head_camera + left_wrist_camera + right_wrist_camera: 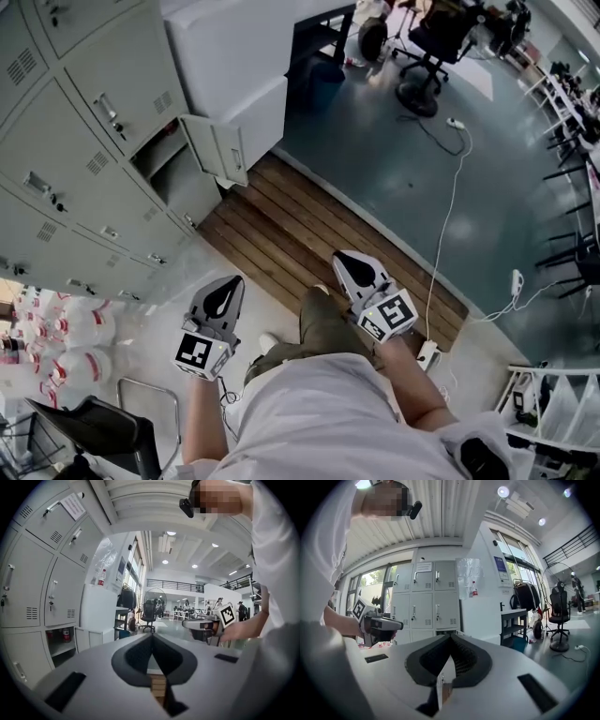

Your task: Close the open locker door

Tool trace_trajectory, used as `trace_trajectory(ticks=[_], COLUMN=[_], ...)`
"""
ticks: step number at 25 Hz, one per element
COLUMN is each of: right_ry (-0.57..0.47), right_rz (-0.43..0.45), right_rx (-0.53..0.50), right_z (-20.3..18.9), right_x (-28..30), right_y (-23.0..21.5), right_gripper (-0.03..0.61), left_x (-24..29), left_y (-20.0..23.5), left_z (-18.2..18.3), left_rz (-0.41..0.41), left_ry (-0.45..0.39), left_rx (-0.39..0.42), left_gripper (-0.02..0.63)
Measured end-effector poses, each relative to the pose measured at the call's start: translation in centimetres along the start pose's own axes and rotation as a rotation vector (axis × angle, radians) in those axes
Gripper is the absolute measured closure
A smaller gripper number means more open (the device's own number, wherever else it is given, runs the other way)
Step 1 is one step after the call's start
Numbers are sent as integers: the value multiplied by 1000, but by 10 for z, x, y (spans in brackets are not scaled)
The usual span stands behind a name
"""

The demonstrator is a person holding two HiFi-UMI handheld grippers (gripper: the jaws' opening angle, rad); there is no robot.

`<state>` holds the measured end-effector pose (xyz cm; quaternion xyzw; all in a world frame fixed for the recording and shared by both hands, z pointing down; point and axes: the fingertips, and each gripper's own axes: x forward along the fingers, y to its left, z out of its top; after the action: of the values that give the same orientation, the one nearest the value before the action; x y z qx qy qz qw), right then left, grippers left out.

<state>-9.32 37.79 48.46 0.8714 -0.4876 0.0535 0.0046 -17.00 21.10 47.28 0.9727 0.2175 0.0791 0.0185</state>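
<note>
The grey locker bank (75, 141) fills the left of the head view. One lower compartment (159, 161) stands open, its door (217, 150) swung out to the right. From the left gripper view, the open compartment (61, 644) holds a red can, with the door (96, 638) beside it. My left gripper (228, 284) and right gripper (347, 259) hover low over the wooden floor, well short of the door. Both have their jaws together with nothing between them, as seen at the left gripper (151, 637) and the right gripper (450, 637).
A wooden plank platform (309, 234) lies before the lockers. A white cabinet (234, 66) stands right of the open door. An office chair (427, 56), a white cable (455, 187), white-and-red bags (66, 347) and a wire rack (553, 403) surround the person's legs.
</note>
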Motion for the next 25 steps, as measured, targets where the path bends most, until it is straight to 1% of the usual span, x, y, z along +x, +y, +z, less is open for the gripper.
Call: trace_trajectory(ticks=[4, 7, 9, 12, 15, 17, 21, 25], right_ry=[25, 36, 44, 60, 92, 104, 104, 107], right_rz=[-2, 29, 65, 135, 239, 294, 350, 399], right_rx=[36, 52, 61, 66, 40, 29, 39, 41], right_z=[-10, -13, -9, 5, 21, 32, 49, 57], right_x=[13, 28, 40, 62, 79, 90, 114, 144], right_y=[-49, -89, -115, -146, -163, -170, -177, -171], right_gripper=[567, 567, 568, 566, 566, 568, 567, 566], left_x=[45, 83, 107, 137, 157, 164, 166, 155], left_y=[12, 24, 30, 39, 46, 47, 55, 75], left_z=[3, 5, 17, 49, 72, 84, 93, 92], left_rz=[10, 42, 75, 133, 221, 259, 312, 374], left_ry=[25, 39, 37, 28, 53, 59, 83, 91], left_rx=[-2, -14, -38, -55, -67, -80, -96, -119], left_gripper=[614, 614, 614, 614, 614, 614, 614, 614])
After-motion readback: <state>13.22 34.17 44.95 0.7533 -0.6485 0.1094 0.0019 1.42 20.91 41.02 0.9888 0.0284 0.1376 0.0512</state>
